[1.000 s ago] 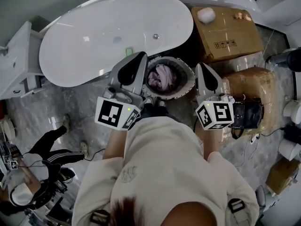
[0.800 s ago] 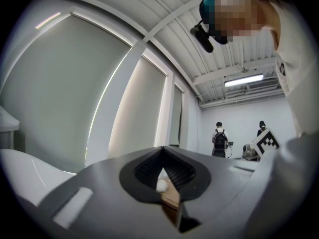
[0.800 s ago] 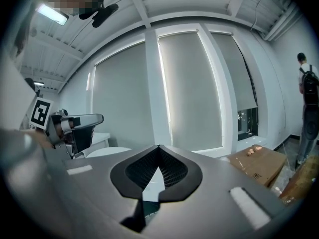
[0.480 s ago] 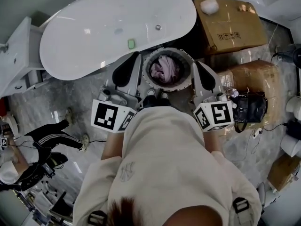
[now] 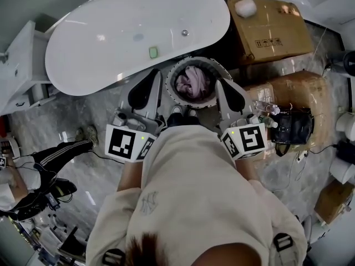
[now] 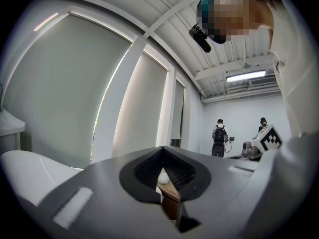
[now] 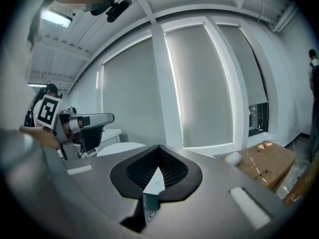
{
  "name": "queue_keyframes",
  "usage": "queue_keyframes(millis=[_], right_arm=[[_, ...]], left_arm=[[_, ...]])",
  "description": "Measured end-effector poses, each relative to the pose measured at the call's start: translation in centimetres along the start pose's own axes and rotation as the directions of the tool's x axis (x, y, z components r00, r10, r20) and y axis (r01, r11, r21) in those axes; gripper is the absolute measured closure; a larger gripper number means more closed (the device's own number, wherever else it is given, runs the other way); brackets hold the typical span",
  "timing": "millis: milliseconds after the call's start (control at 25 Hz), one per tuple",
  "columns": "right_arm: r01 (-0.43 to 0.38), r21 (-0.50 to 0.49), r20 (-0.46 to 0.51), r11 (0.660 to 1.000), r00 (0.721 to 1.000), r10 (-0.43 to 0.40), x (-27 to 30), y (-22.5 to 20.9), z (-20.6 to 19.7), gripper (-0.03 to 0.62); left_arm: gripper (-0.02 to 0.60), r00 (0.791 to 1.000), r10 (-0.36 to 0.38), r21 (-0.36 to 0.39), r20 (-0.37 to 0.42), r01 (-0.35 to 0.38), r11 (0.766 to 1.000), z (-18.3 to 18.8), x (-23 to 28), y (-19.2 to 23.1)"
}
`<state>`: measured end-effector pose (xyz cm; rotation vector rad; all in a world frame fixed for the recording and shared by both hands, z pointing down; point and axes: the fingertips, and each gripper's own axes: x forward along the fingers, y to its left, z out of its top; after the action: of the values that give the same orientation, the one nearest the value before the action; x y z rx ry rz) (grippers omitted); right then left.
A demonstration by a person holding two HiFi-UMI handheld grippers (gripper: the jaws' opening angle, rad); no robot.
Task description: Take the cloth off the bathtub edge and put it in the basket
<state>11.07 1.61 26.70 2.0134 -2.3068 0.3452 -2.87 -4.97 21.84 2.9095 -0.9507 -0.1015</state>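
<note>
The pink cloth (image 5: 192, 82) lies bunched inside the round white basket (image 5: 170, 86), which stands on the floor just in front of the white bathtub (image 5: 111, 43). My left gripper (image 5: 157, 74) is held at the basket's left side and my right gripper (image 5: 218, 82) at its right side, both above the floor and close to my body. In the left gripper view the left gripper's (image 6: 162, 148) jaws meet at the tip with nothing between them. The right gripper (image 7: 159, 146) in its own view is likewise shut and empty. Neither touches the cloth.
A small green object (image 5: 153, 52) sits on the tub's near rim. A cardboard box (image 5: 269, 29) with a white bundle (image 5: 246, 6) stands at the back right, a wrapped brown package (image 5: 297, 93) and a black device (image 5: 292, 127) right of the basket. A person (image 5: 39, 170) crouches at left.
Both grippers have drawn back from the basket toward my body and sunk slightly. The cloth stays in the basket. The person at left has shifted.
</note>
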Motion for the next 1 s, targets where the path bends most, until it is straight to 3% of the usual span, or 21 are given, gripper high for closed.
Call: queue_keyframes(millis=[1000], right_arm=[[0.038,-0.025,0.002,0.999,0.999,-0.038,-1.0,0.3,0.1,0.597]], left_arm=[[0.538,1.000,0.014,-0.003,-0.019,-0.014,1.000,-0.8,-2.3,0.9]])
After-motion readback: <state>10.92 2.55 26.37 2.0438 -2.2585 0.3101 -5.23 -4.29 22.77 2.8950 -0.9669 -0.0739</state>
